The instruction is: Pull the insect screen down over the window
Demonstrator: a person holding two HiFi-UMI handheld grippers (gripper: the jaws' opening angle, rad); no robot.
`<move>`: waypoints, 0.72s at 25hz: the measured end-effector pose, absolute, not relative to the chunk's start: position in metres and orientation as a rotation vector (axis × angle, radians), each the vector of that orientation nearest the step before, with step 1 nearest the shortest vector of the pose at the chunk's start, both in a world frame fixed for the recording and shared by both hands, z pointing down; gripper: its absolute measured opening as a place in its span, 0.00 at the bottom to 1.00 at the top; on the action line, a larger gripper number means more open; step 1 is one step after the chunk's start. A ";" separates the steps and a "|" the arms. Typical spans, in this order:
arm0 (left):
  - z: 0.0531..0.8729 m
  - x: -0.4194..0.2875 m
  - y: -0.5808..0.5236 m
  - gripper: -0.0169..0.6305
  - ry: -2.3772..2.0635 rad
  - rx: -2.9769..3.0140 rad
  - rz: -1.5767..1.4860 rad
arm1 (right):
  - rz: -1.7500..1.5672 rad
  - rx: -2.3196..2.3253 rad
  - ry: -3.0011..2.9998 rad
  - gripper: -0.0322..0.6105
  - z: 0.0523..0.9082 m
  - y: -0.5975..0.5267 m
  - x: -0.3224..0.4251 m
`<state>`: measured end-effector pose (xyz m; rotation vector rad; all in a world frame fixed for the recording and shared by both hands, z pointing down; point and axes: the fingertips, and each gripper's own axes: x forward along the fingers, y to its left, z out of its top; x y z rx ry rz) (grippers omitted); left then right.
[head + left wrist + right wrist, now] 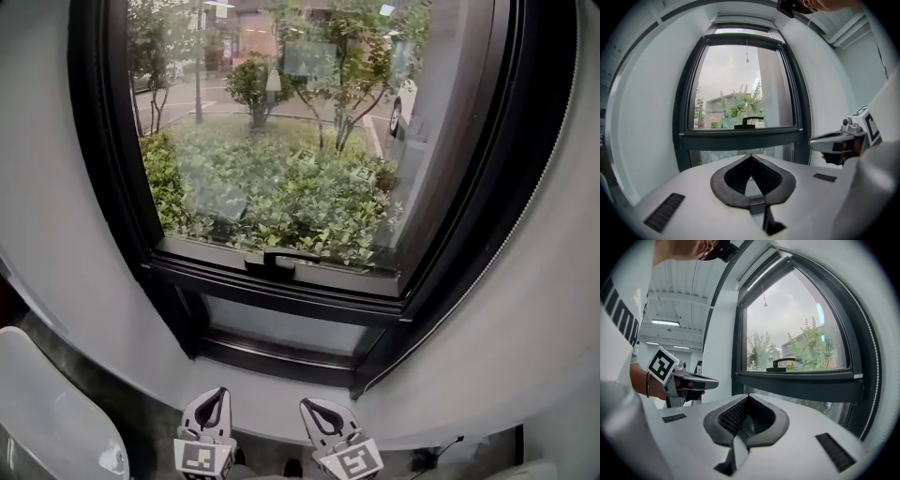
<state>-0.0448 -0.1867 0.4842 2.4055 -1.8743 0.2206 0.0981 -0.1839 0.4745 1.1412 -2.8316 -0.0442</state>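
Task not started: window (281, 141) glass bare, insect screen presumably rolled up top, pull cord (747, 59) at 12 o'clock. Left tongs (220, 395) and right tongs (307, 406) closed, empty, at 6 o'clock.

The right gripper (748, 397) has its fingers (731, 415) pressed together, empty, pointing toward the dark-framed window (797, 329) and its handle (782, 364).

Soft grey daylight pours in through the window (281, 150), leaving its dark frame (103, 169) nearly black. All views bend strongly at the edges. The near gripper (751, 180) bodies look slightly soft; no harsh glare.
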 end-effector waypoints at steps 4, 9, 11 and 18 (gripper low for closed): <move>0.446 -0.051 -0.215 0.05 -1.775 2.553 0.176 | -0.263 1.196 -2.737 0.05 0.431 -0.205 0.089; 0.383 -0.078 -0.249 0.05 -1.783 2.755 0.207 | -0.543 1.257 -2.591 0.06 0.373 -0.231 0.076; 0.356 -0.091 -0.262 0.05 -1.810 2.839 0.232 | -0.647 1.275 -2.525 0.06 0.350 -0.242 0.071; 0.269 -0.125 -0.303 0.18 -1.905 3.130 0.429 | -0.995 1.302 -2.241 0.13 0.261 -0.285 0.059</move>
